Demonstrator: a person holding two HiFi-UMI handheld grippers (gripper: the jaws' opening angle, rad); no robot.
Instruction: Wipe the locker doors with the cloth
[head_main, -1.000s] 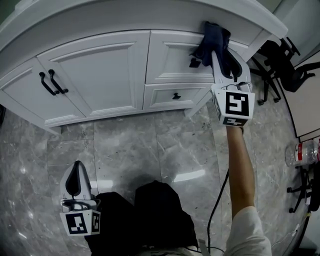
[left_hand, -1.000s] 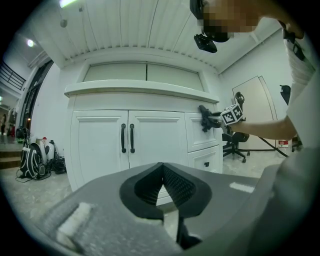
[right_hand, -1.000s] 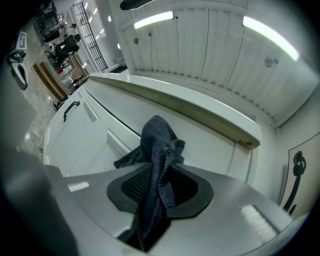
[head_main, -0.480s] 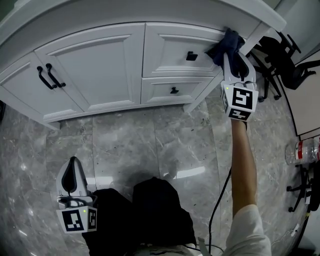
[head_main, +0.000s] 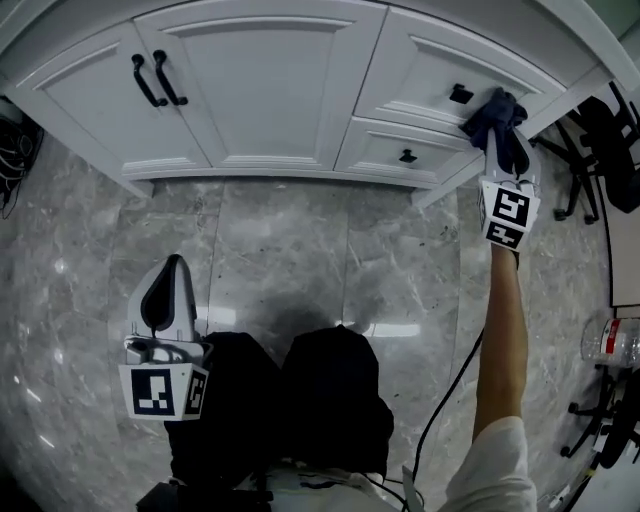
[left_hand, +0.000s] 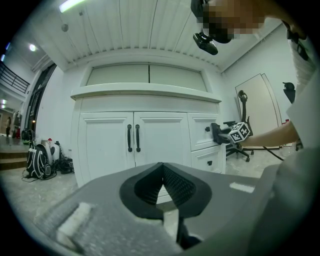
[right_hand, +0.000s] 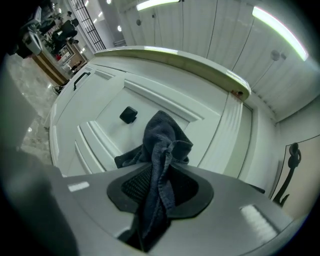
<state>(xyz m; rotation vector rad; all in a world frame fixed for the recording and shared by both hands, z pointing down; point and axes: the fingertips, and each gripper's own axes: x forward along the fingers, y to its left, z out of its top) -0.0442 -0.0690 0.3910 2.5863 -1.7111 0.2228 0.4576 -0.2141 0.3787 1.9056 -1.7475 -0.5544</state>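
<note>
**Right gripper (right_hand: 159, 186) with fingers clamped on the dark blue cloth (right_hand: 161, 145).**
The cloth bunches against the upper drawer front (head_main: 430, 70), right of its black knob (head_main: 461, 95). The left gripper (left_hand: 162, 174) has its fingers closed together and empty, well apart from the white cabinet (head_main: 260, 90).

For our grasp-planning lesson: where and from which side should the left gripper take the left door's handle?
Probably mid-bar on the handle, from the front, left gripper opened, one jaw each side. The bar is slim, upright and bowed off the door, leaving room behind its middle; the twin handle sits close, so open little.
</note>
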